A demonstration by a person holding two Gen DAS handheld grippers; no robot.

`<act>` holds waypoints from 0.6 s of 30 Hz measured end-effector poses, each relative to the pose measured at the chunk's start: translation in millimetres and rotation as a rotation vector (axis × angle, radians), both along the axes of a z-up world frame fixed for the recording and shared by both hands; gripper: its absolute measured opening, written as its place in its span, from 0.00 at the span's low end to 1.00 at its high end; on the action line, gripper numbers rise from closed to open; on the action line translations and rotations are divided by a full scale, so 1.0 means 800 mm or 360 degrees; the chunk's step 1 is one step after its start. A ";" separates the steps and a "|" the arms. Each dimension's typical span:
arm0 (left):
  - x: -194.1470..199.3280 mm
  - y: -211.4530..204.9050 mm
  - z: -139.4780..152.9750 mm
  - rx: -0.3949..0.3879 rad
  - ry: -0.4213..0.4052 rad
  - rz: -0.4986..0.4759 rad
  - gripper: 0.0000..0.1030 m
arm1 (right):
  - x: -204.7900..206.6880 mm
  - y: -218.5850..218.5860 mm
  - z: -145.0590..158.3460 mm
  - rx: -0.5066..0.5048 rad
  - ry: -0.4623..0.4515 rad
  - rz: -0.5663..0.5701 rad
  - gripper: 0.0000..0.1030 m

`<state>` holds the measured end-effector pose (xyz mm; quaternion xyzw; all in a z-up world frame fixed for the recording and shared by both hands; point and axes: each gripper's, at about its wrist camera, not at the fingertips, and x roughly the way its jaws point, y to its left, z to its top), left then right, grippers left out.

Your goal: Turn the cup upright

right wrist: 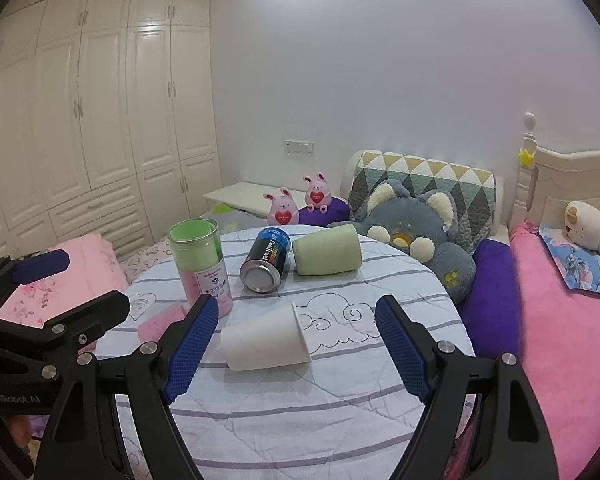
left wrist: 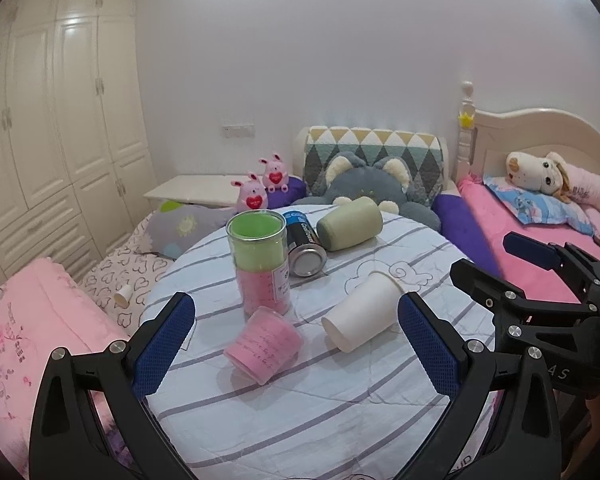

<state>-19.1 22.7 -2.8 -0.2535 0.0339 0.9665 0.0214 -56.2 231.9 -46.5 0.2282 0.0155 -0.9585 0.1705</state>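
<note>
While the round tabletop (right wrist: 340,400) carries everything, both grippers hang spread apart, holding nothing: left gripper (left wrist: 296,344), right gripper (right wrist: 296,344). Between the right one's fingers, near the tabletop's front edge, the white paper cup (right wrist: 264,340) lies on its side.

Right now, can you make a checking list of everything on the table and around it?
Surface: round table under a white cloth with grey stripes.
Job's things: white paper cup lying on its side, untouched.
Clutter: tall clear canister upright; small pink tub tipped over; blue-and-black can on its side; green roll on its side.
Grippers: left gripper open, empty, around the pink tub; right gripper open, empty, facing the cup.
Cables: nothing seen.
Surroundings: cream wardrobe, grey cat plush, two pink bunny toys, pink bed.
</note>
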 end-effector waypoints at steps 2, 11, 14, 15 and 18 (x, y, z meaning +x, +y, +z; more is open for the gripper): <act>0.001 0.002 0.001 0.0007 0.0000 -0.0001 1.00 | 0.001 0.002 0.000 -0.0005 0.0000 0.0003 0.80; 0.010 0.011 0.004 -0.0033 0.0036 0.0022 1.00 | 0.008 0.006 -0.002 -0.0029 0.0018 0.0018 0.80; 0.010 0.012 0.004 -0.0048 0.0041 0.0033 1.00 | 0.008 0.007 -0.003 -0.0032 0.0013 0.0016 0.80; 0.010 0.012 0.004 -0.0055 0.0043 0.0039 1.00 | 0.008 0.007 -0.003 -0.0034 0.0014 0.0014 0.80; 0.010 0.012 0.004 -0.0048 0.0048 0.0045 1.00 | 0.009 0.011 -0.003 -0.0038 0.0011 0.0011 0.80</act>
